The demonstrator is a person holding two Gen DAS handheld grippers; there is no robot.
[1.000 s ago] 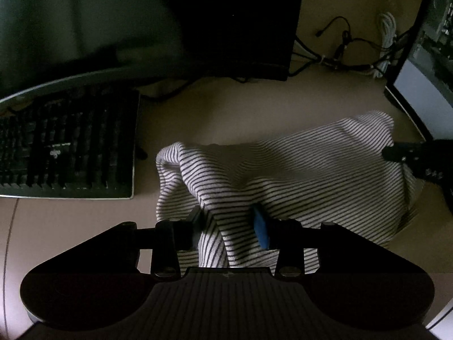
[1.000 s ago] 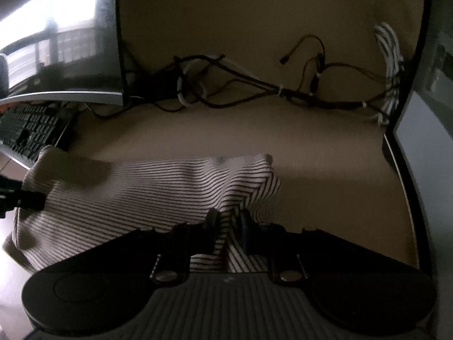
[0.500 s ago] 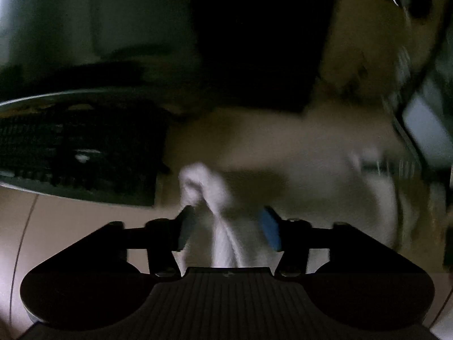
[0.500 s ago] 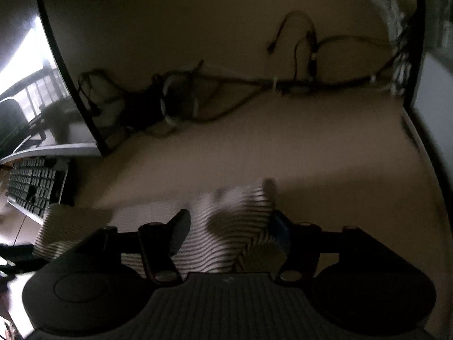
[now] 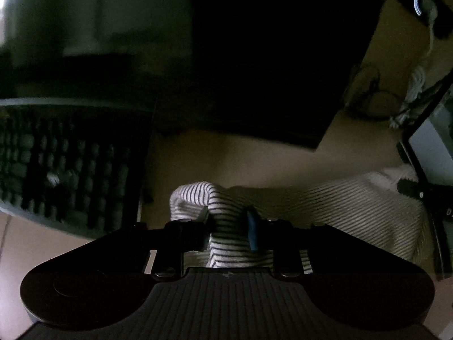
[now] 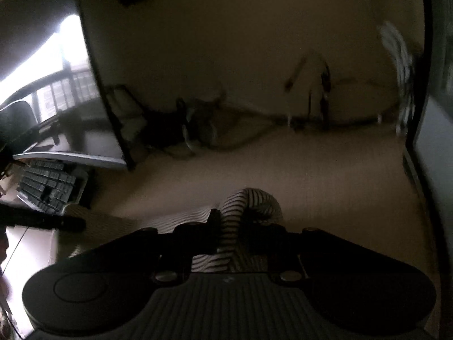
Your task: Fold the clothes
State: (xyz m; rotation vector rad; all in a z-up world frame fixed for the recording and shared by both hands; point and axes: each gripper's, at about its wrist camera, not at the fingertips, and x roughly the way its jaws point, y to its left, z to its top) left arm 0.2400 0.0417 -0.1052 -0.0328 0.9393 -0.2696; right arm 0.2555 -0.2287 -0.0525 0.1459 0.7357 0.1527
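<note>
1. The left gripper pinches a bunched corner of the striped garment, just right of the keyboard
2. The right gripper clamps the garment's other corner, farther right of the keyboard, on the desk

Striped garment: soft knitted cloth, matt, fine dark stripes on a pale ground, lying in loose folds; same cloth in the right wrist view. Left gripper: black matt plastic housing with a ribbed panel at 6 o'clock; one blue pad, seemingly rubbery. Right gripper: same black matt plastic. Desk: smooth, matt tan surface. Keyboard, at 9 o'clock: dark matt plastic keys. Monitor, at 12 o'clock: dark panel, finish unclear.
</note>
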